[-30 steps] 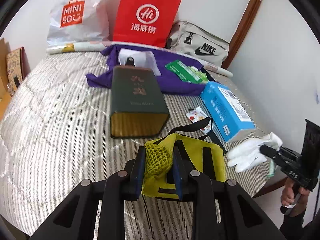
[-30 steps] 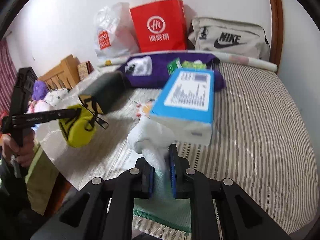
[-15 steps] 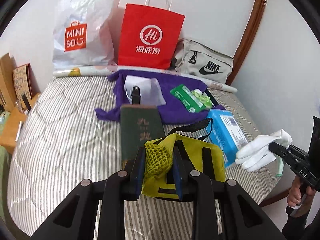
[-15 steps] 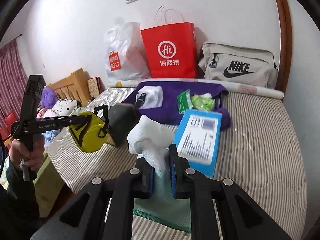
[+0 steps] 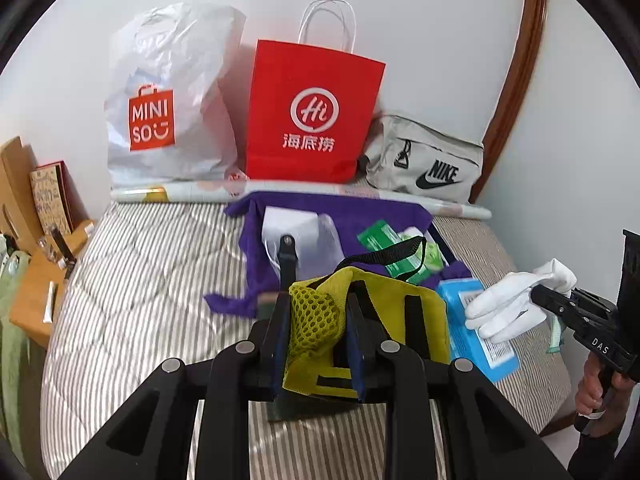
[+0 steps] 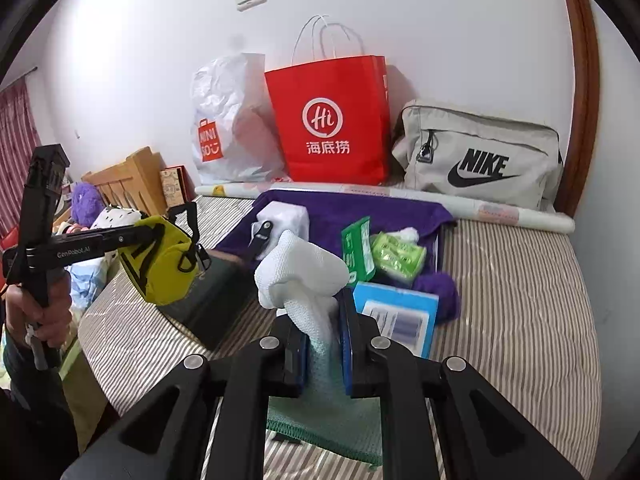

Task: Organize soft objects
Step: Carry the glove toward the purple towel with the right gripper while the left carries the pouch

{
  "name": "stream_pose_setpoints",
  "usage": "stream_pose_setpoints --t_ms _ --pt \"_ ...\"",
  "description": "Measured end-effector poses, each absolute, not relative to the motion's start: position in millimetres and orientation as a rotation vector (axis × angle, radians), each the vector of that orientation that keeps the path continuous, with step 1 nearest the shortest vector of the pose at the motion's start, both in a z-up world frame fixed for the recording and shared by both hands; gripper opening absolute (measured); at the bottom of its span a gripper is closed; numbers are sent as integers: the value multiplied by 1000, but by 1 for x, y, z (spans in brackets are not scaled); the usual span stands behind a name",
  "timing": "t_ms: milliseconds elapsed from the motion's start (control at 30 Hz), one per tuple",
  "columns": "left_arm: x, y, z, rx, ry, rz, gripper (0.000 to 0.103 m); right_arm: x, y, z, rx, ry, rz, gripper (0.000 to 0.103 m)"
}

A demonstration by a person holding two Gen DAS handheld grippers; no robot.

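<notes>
Above the striped mattress [image 5: 152, 280]: left gripper [image 5: 318, 332] pinching a yellow mesh pouch [image 5: 368, 312]; right gripper [image 6: 324, 344] pinching a white glove [image 6: 300, 276]. Below them: blue tissue pack [image 6: 396, 316], purple cloth [image 6: 352, 212].

- Left gripper [image 5: 318, 336], lower centre, clamps a yellow pouch [image 5: 384, 312].
- Right gripper [image 5: 540, 294], right edge, pinches a white glove [image 5: 508, 306].
- Red paper bag [image 5: 312, 112] stands upper centre.

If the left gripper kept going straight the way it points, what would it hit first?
Probably the dark green box lying just beyond the yellow pouch that the left gripper holds, then the purple cloth. Depth is uncertain.
</notes>
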State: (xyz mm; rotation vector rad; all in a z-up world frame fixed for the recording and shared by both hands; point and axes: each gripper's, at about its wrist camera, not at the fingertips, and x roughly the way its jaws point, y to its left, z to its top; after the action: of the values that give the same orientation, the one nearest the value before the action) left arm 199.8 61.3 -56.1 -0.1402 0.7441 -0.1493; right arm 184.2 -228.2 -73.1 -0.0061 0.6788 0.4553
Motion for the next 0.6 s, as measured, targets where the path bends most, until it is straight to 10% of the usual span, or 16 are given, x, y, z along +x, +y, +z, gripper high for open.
stream_pose_setpoints --t_ms 600 --pt "268 72 -61 -194 783 -176 24 259 -216 -66 -34 681 413 13"
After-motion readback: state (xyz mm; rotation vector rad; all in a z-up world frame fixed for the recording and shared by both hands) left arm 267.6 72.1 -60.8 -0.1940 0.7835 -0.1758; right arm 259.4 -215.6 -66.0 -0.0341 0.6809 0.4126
